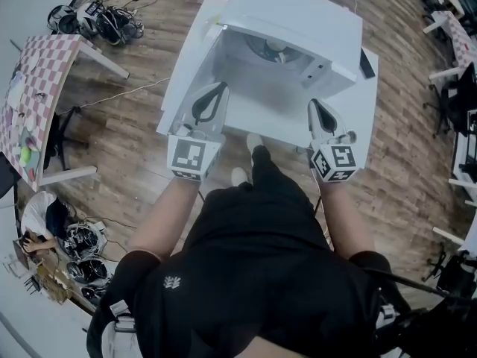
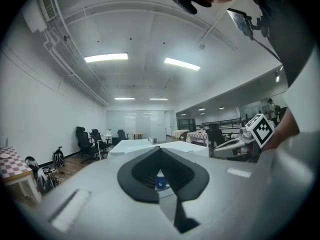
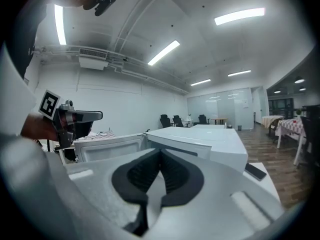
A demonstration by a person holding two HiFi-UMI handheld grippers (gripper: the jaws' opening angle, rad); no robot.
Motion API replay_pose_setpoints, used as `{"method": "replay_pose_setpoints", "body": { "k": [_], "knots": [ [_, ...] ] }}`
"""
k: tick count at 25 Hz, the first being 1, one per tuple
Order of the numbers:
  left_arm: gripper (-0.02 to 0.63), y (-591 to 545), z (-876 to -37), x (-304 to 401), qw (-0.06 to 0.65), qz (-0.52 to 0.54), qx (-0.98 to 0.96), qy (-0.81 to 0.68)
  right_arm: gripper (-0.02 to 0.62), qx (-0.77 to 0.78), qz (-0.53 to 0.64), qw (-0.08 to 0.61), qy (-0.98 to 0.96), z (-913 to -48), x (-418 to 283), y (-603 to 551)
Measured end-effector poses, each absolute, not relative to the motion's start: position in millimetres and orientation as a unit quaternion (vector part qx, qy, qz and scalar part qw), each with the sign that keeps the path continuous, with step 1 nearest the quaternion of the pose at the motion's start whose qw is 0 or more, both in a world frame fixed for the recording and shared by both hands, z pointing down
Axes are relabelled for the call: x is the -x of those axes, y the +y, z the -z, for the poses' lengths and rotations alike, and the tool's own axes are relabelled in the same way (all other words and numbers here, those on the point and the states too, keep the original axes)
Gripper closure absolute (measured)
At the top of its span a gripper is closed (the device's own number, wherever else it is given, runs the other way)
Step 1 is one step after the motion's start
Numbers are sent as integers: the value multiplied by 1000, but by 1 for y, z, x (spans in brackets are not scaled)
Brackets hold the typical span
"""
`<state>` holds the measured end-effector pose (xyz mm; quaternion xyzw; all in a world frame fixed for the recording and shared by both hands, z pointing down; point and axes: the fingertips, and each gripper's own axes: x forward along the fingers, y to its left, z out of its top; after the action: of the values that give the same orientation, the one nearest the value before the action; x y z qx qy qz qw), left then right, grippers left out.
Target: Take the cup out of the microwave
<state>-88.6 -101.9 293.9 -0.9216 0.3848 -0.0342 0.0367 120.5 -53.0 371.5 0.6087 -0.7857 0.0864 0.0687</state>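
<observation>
The white microwave (image 1: 298, 13) stands on a white table (image 1: 367, 118) with its door (image 1: 186, 66) swung open to the left. A round turntable with a pale object on it (image 1: 274, 49) shows inside. My left gripper (image 1: 216, 89) is level in front of the opening, its tips touching and nothing held. In the left gripper view a small white cup with a blue mark (image 2: 161, 183) shows through the gap behind the shut tips of the left gripper (image 2: 160, 149). My right gripper (image 1: 314, 104) is shut and empty at the cavity's right side. The right gripper (image 3: 160, 151) faces the microwave (image 3: 200, 139) and its door (image 3: 107, 146).
A flat black object (image 1: 367, 64) lies on the table right of the microwave and also shows in the right gripper view (image 3: 257, 171). A checkered table (image 1: 37, 88) stands to the left. Cables (image 1: 104, 13) lie on the wood floor, and office chairs (image 2: 87, 141) stand further back.
</observation>
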Motion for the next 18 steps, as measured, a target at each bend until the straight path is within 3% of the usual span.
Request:
{"method": "replay_pose_setpoints", "body": {
  "k": [18],
  "knots": [
    [603, -158, -348, 62, 21, 57, 900, 431, 595, -572, -65, 71, -815, -411, -121, -140]
  ]
}}
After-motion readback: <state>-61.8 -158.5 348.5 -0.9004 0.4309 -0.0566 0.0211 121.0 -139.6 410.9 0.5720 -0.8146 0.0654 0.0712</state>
